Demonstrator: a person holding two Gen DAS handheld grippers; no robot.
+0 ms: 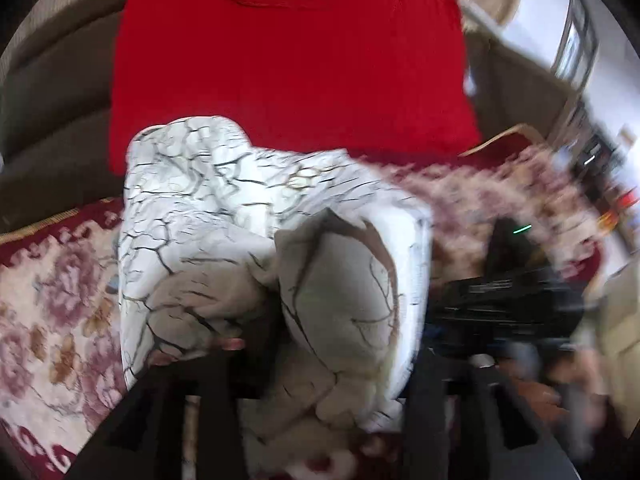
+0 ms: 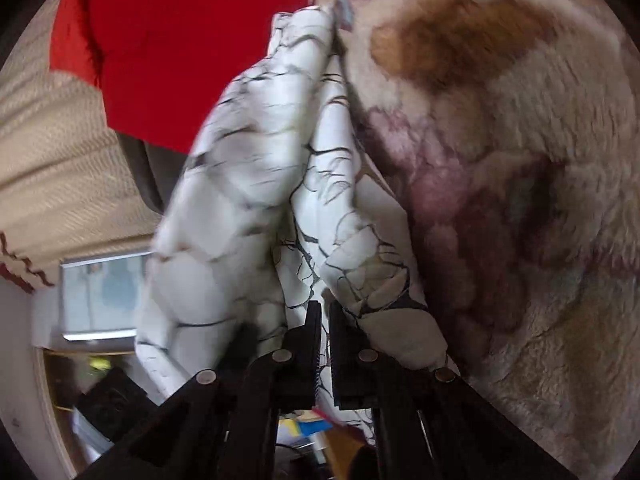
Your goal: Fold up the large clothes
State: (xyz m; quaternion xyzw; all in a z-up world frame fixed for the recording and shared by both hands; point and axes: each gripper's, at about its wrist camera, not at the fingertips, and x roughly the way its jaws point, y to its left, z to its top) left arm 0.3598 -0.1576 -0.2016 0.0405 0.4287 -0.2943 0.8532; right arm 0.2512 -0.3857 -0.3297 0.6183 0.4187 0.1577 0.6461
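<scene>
Motion blur smeared the left hand-held gripper [image 1: 280, 364], jaws apart around the white garment [image 1: 240, 220]; the right hand-held gripper [image 2: 325, 312] pinched it.

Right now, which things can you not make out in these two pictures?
- Left wrist view: whether the left tool grips the white garment; bunched folds cover its fingertips.
- Left wrist view: the black device at right; motion blur.
- Right wrist view: the garment's kind and full shape; the bottom edge cuts it beyond the right tool.
- Right wrist view: the room at lower left; blurred, small.
</scene>
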